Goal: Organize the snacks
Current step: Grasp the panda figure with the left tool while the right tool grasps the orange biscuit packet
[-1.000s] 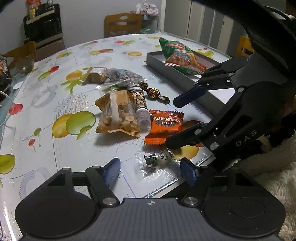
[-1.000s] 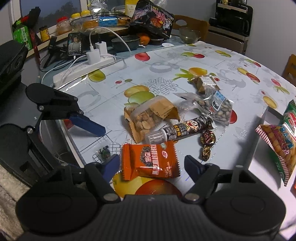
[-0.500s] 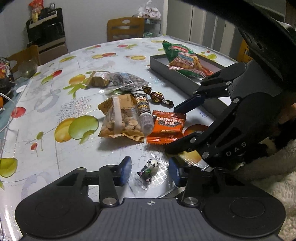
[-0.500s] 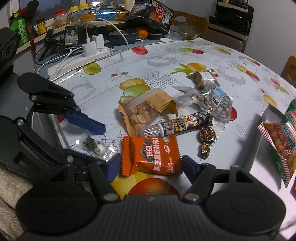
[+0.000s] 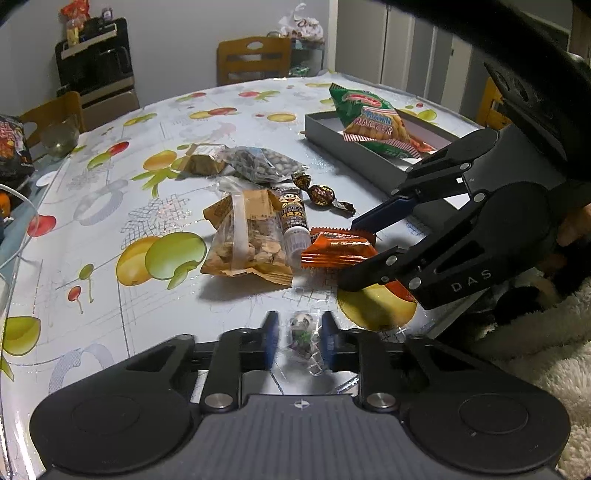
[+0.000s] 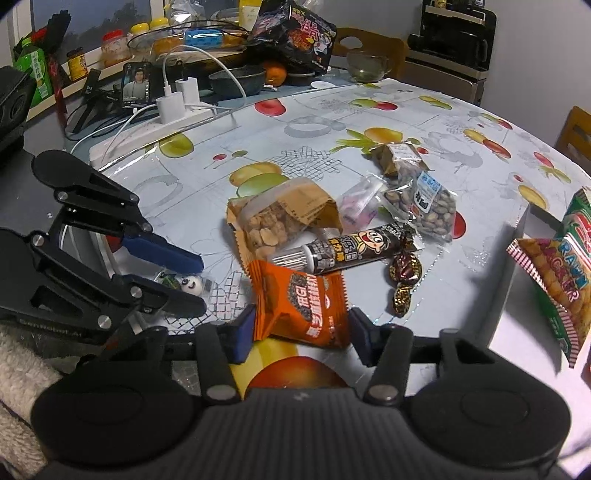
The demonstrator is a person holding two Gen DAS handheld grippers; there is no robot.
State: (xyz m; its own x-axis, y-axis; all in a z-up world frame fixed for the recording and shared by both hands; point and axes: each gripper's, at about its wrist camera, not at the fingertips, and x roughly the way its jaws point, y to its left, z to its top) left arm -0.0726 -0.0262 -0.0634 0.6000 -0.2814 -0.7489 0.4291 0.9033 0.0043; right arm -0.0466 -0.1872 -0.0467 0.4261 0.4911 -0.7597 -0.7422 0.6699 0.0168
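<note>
Left hand-held gripper [image 5: 298, 338], low centre of its own view, is clenched on the small panda candy [image 5: 303, 332] at the near edge of the surface [image 5: 110, 206]. Right hand-held gripper [image 6: 301, 339] I read as closing, its fingers either side of the orange snack packet [image 6: 301, 302], not yet visibly pressing. Grey box [image 5: 369, 155], upper right of the left view, holds the prawn cracker bag [image 5: 373, 123].

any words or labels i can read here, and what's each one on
"PRAWN CRACKER": green snack bag lying in the grey box.
"DAS": side of the right gripper.
"GenRobot.AI", faint: side of the left gripper.
Orange packet, cartoon-face tube, blue-labelled nut bag, black noodle bag: printed, but not legible to me.
</note>
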